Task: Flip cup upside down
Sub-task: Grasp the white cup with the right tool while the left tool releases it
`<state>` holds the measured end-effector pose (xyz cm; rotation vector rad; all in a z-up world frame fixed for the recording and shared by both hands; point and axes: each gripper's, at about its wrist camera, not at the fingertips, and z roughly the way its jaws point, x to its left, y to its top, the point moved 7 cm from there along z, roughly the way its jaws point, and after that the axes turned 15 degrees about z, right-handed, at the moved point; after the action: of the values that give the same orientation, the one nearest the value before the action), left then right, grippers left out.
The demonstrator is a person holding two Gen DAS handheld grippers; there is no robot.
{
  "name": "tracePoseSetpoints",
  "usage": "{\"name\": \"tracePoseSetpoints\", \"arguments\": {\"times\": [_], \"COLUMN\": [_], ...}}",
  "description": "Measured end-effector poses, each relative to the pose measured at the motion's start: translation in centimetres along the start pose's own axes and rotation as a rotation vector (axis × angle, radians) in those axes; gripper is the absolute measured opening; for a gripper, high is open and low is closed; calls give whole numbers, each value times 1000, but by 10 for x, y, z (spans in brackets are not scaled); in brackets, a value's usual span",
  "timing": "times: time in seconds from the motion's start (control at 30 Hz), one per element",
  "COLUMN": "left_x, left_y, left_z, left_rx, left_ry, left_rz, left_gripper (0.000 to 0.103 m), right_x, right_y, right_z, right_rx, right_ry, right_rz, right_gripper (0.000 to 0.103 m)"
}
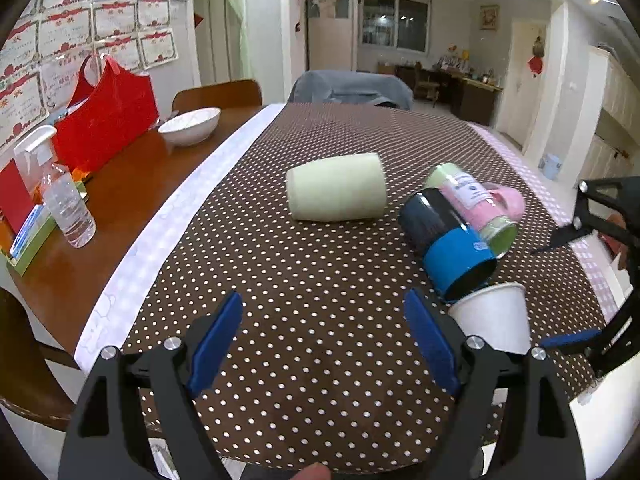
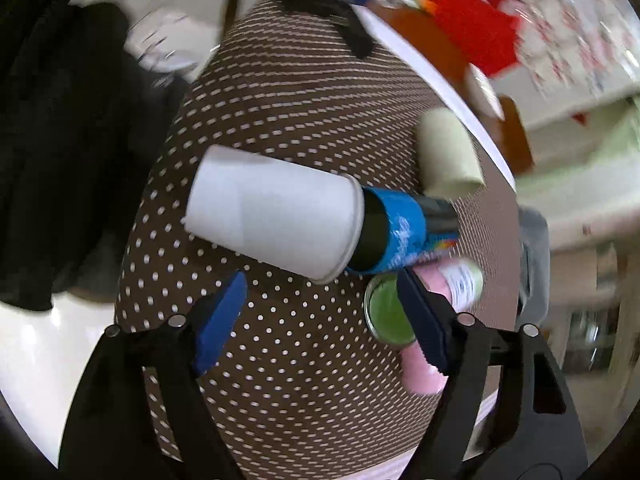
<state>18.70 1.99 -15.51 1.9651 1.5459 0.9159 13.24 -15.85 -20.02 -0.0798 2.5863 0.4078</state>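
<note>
My right gripper [image 2: 320, 320], jaws spread and empty, hangs just over the white cup [image 2: 272, 216]; it lies on its side on the dotted cloth [image 2: 280, 380], rim against the blue cup [image 2: 400, 232]

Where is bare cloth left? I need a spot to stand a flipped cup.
Free: the dotted cloth between the left gripper and the pale green cup. Crowded: white paper cup, blue-banded cup and pink cup lie bunched together.
</note>
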Motion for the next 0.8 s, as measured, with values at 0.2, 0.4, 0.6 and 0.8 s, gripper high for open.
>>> {"name": "tracePoseSetpoints", "arguments": {"times": [0.2, 0.4, 0.6, 0.8], "left_x": [8, 17, 27, 32], "left_y": [5, 11, 12, 11], "left_z": [15, 27, 38, 45], "left_rx": [57, 89, 129, 149], "left_ry": [18, 42, 64, 64], "left_rz": [-18, -32, -56, -68], "left_gripper": [82, 82, 82, 81], "right_x": [17, 28, 35, 48], "right_y": [13, 18, 22, 25], "right_z": [-1, 8, 6, 3], "right_rx": [1, 1, -13, -26], "right_ry": [88, 177, 233, 228], "right_rz": [-258, -462, -579, -686], "right_gripper": [75, 70, 70, 70]}}
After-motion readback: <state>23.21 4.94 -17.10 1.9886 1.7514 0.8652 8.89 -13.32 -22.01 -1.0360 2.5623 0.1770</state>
